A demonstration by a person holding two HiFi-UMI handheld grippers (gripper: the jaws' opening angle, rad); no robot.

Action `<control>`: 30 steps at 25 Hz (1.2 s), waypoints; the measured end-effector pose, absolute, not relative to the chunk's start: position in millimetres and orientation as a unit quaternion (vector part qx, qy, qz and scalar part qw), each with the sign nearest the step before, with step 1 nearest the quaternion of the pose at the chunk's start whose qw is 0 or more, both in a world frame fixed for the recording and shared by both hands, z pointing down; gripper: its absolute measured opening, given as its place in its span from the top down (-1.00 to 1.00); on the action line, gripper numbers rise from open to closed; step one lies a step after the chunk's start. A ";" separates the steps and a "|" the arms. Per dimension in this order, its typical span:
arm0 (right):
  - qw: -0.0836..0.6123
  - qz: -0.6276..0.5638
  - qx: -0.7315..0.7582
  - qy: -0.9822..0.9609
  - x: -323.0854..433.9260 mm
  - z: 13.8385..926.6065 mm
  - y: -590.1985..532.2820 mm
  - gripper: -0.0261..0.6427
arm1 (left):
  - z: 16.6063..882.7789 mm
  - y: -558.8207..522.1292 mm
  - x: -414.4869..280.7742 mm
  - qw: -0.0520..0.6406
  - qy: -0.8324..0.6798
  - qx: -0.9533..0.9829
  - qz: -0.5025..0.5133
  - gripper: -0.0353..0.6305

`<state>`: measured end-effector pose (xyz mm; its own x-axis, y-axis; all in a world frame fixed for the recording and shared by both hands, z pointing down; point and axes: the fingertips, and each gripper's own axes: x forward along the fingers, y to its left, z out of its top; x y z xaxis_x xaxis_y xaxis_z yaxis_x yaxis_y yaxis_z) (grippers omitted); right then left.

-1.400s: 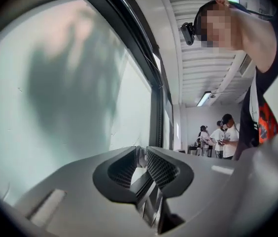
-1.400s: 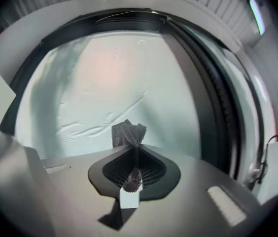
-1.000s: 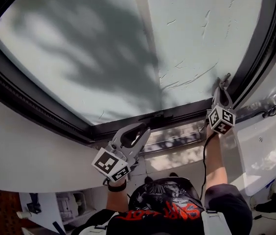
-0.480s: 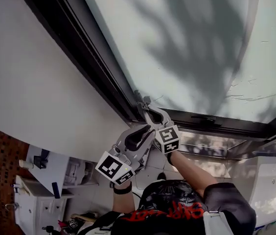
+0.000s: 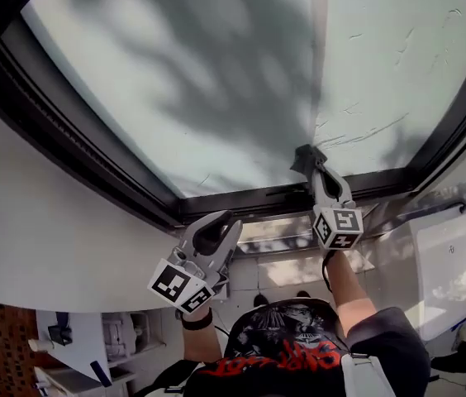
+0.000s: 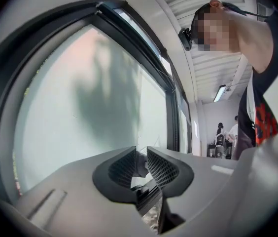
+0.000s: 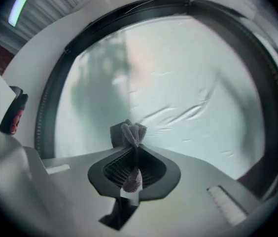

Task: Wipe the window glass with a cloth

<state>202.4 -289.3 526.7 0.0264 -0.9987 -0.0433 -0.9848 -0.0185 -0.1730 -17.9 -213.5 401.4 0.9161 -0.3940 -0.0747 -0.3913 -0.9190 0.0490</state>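
The frosted window glass (image 5: 216, 81) fills the upper head view inside a dark frame (image 5: 241, 201). My right gripper (image 5: 307, 160) is raised to the lower middle of the pane, shut on a small grey cloth (image 5: 306, 155) whose tuft touches the glass just above the bottom frame rail. In the right gripper view the cloth (image 7: 129, 131) sticks out past the right gripper (image 7: 131, 138) toward the glass (image 7: 178, 73). My left gripper (image 5: 226, 220) hangs below the frame, off the glass. In its own view the left gripper (image 6: 142, 154) shows a narrow gap and holds nothing.
A white wall (image 5: 43, 222) curves round the window on the left. A white ledge (image 5: 456, 255) lies at the lower right. A white cabinet (image 5: 68, 337) stands low on the left. People (image 6: 223, 132) stand far down the room in the left gripper view.
The right gripper with the cloth swept from the pane's lower right corner to its lower left corner, then back to the lower middle. The left gripper stayed below the frame.
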 end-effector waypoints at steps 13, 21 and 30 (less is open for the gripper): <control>0.089 -0.069 -0.892 0.437 493.4 540.1 -168.5 0.84 | 400.0 -171.3 79.6 0.018 -0.103 0.994 -0.033 0.73; 0.083 -0.063 -0.702 0.704 191.3 545.1 -287.0 0.84 | 405.2 -190.8 -0.4 0.017 -0.216 0.975 -0.039 0.73; 0.012 -0.106 -0.419 0.902 -152.3 556.4 -334.7 0.84 | 401.2 -195.3 -94.9 0.015 -0.317 0.947 -0.050 0.73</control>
<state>-152.3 -334.7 556.4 -0.6482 -0.7586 0.0660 -0.7534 0.6262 -0.2009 -94.9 -195.3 401.2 0.7942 -0.6017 -0.0854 -0.5987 -0.7987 0.0598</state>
